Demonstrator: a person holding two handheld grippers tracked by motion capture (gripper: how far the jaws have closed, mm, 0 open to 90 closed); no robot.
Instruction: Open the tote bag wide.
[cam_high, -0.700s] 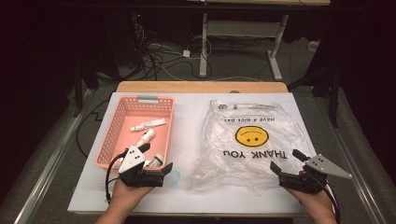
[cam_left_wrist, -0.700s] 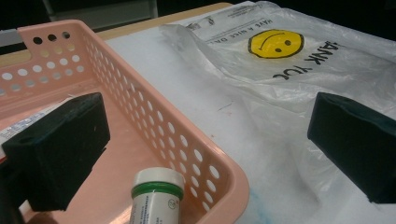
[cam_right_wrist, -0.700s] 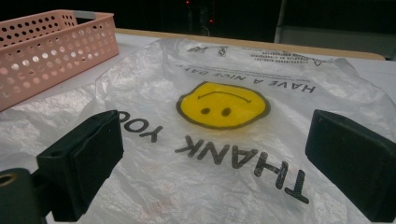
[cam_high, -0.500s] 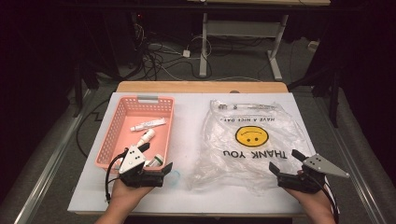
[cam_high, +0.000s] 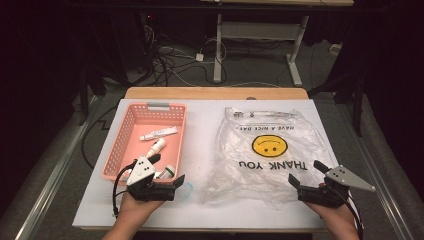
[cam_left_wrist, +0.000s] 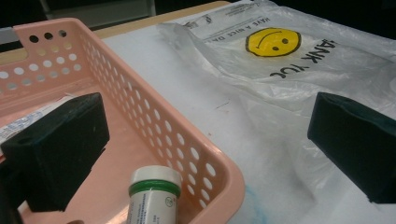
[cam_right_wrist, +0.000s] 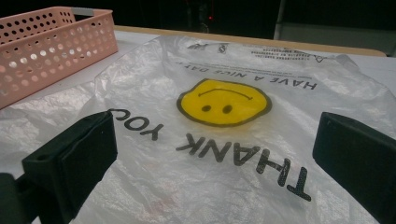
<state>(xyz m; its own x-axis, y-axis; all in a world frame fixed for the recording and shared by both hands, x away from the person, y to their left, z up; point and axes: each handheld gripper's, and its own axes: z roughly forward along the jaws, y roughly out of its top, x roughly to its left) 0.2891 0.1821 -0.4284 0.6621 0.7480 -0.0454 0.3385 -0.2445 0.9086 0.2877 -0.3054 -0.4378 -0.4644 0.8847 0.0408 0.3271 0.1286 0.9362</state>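
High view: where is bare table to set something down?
A bare strip of white table runs between the pink perforated plastic basket and the clear smiley-face plastic bag. The near edge is crowded by the left gripper and right gripper.

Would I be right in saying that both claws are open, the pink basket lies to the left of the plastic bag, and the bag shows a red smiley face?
Not quite: the smiley face on the plastic bag is yellow, as the right gripper view shows. The rest stands: the left claw and right claw are open, and the pink basket lies left of the bag.
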